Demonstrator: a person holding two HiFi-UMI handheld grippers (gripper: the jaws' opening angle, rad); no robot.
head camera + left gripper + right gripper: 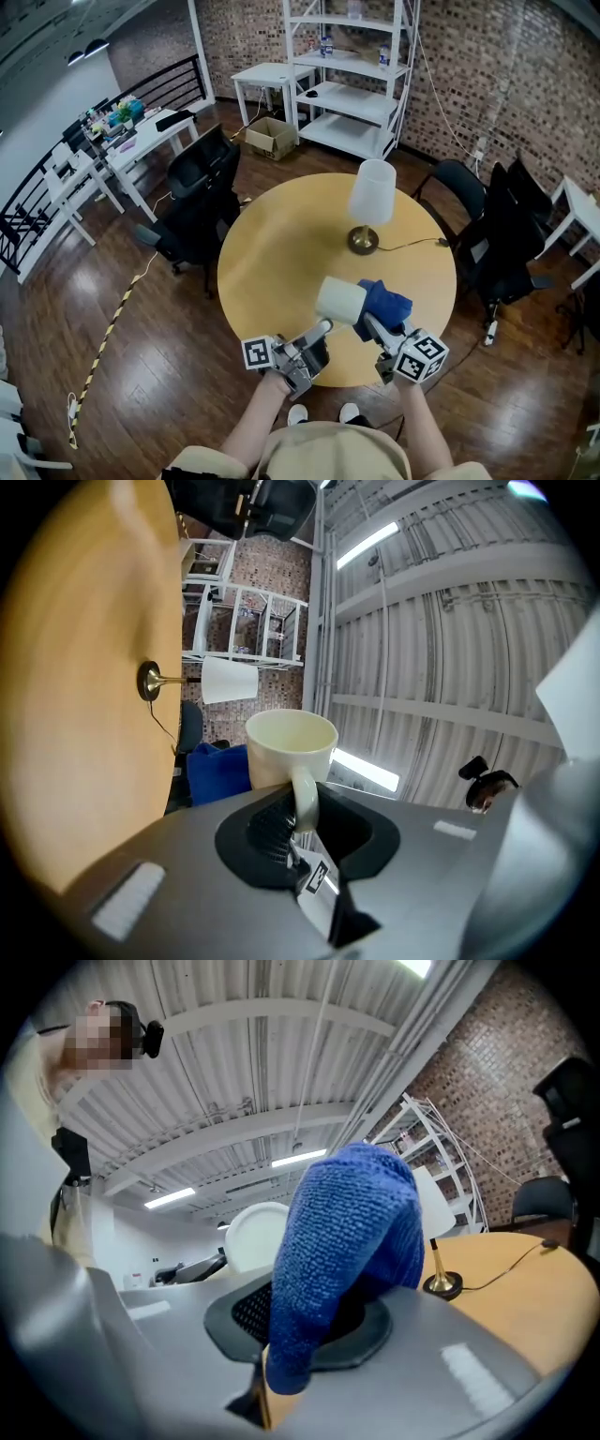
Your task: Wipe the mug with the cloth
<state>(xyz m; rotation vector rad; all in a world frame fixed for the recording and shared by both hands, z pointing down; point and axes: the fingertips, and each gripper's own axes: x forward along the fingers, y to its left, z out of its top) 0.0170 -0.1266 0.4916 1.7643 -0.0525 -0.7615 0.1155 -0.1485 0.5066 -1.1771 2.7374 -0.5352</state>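
Observation:
A cream mug (340, 300) hangs above the near part of the round wooden table (281, 244). My left gripper (322, 328) is shut on its handle (303, 794), and the mug's open mouth (291, 736) faces away in the left gripper view. My right gripper (370, 327) is shut on a blue cloth (382, 304), which bulges from the jaws (352, 1241). In the head view the cloth lies against the mug's right side. The mug's pale round base (255, 1234) shows just left of the cloth in the right gripper view.
A table lamp (369, 202) with a white shade and brass foot stands at the table's middle, its cord trailing right. Black office chairs (192, 211) ring the table on both sides. White shelving (347, 75) and brick wall stand behind.

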